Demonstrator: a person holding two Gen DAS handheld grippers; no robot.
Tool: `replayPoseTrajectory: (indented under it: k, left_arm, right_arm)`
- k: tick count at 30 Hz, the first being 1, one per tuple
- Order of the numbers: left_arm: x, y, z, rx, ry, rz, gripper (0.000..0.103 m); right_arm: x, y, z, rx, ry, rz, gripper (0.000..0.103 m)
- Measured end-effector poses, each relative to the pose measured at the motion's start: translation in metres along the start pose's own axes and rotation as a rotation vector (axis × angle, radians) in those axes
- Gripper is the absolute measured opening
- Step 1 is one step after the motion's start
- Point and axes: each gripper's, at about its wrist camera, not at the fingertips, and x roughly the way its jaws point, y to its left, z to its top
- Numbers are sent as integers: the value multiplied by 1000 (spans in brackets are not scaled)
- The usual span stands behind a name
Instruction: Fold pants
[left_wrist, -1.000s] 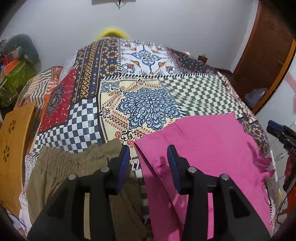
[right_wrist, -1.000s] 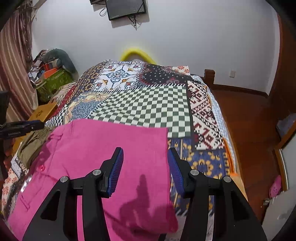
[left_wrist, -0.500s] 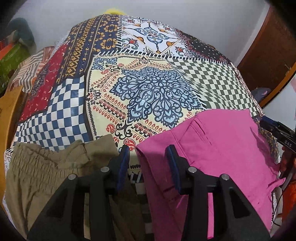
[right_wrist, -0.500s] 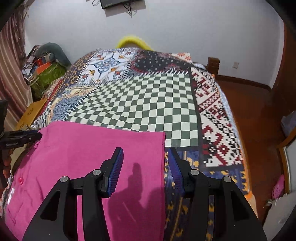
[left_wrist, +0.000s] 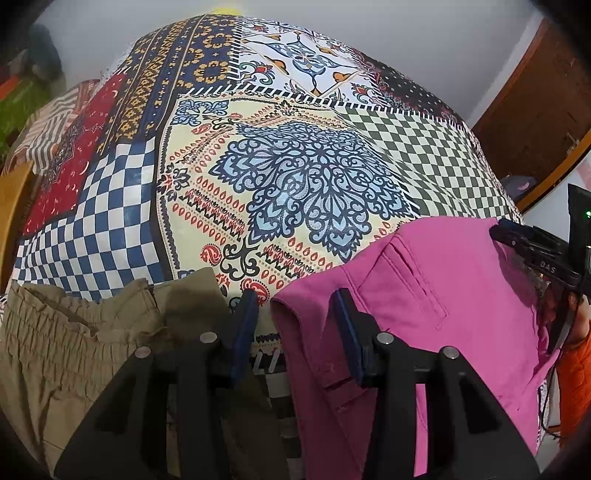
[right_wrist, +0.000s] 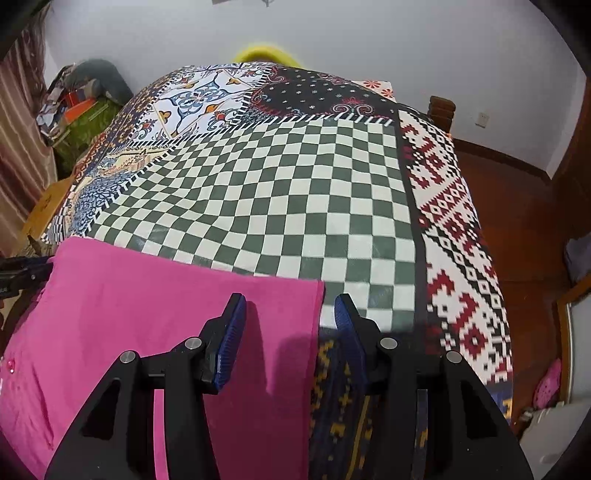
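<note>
Fingers (left_wrist: 248, 325) beside khaki pants (left_wrist: 74, 350)

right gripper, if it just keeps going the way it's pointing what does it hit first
Most likely the right-hand edge of the pink pants. The right gripper is open, nothing between its jaws, and straddles that edge: one pad over pink fabric, the other over the patchwork bedspread. Depth is unclear.

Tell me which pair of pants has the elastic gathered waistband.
The khaki pants, left of the left gripper; the pink pants have a flat waistband.
</note>
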Motion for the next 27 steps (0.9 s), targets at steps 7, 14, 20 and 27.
replayPoseTrajectory:
  k: [7,14,20,27]
  left_arm:
    - [-1,-2,0,14,-10,-6,29]
    - [-9,-15,-1,85,-27,65,8]
    - [-36,-13,-1,79,-74,64,6]
    - [-89,-29,-5,108,-137,58,6]
  right_arm:
    - [9,16,2,-63,1,11,15]
    - [-2,22,7,-66,-37,-15,6]
    - [-34,21,12,-34,-73,-15,5]
    - [-80,29,8,-11,-130,20,5]
